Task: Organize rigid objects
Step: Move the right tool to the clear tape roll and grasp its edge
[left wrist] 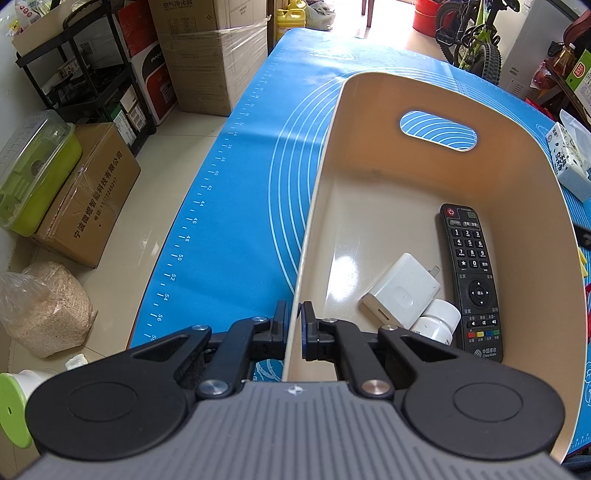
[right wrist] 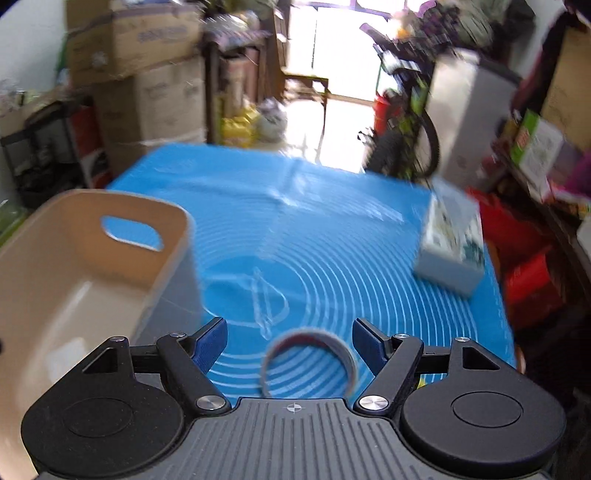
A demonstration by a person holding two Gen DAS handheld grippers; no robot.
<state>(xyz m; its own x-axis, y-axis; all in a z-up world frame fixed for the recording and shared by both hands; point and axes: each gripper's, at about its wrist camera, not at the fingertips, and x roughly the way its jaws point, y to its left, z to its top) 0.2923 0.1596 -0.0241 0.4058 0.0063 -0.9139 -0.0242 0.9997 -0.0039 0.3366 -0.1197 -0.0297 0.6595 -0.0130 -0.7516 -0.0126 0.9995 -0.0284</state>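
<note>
A beige bin [left wrist: 517,122] with a handle slot stands on the blue mat [left wrist: 236,221]. Inside lie a black remote [left wrist: 471,273], a white charger [left wrist: 402,291] and a small white bottle [left wrist: 439,319]. My left gripper [left wrist: 293,325] is shut on the bin's near left wall. In the blurred right wrist view the bin [right wrist: 66,236] is at the left. My right gripper [right wrist: 290,341] is open, with a tape roll [right wrist: 310,360] lying on the mat [right wrist: 332,258] between its fingers.
A white tissue pack [left wrist: 569,162] lies on the mat right of the bin; it also shows in the right wrist view [right wrist: 452,240]. Cardboard boxes [left wrist: 88,195], a black shelf and a sack stand on the floor at the left. A bicycle [left wrist: 469,33] stands beyond the table.
</note>
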